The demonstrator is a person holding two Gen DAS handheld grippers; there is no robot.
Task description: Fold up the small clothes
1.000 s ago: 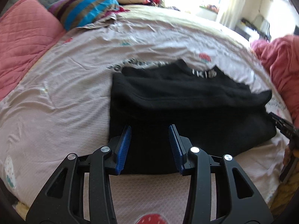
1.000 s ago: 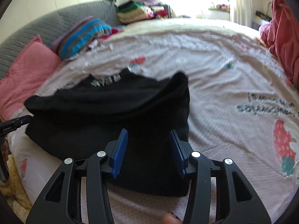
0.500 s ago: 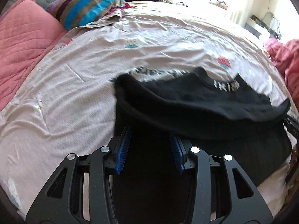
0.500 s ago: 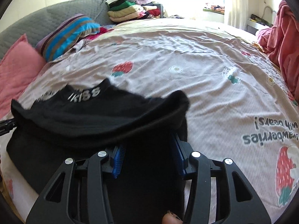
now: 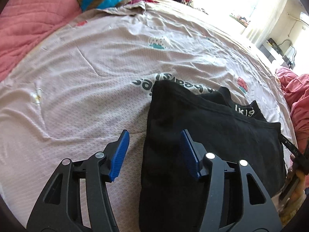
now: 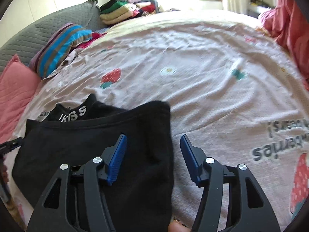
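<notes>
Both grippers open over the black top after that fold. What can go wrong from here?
1. The folded flap of the black top sits loose, collar lettering showing; it may spring back.
2. Left gripper and right gripper straddle its side edges; closing could bunch the bedsheet.

We see the folded garment (image 5: 202, 135) lying on the bedsheet (image 5: 96, 77). Behind it, pillows (image 6: 58, 44) rest at the headboard (image 6: 38, 31), beside stacked clothes (image 6: 117, 11); a blanket (image 6: 289, 19) lies far right.
</notes>
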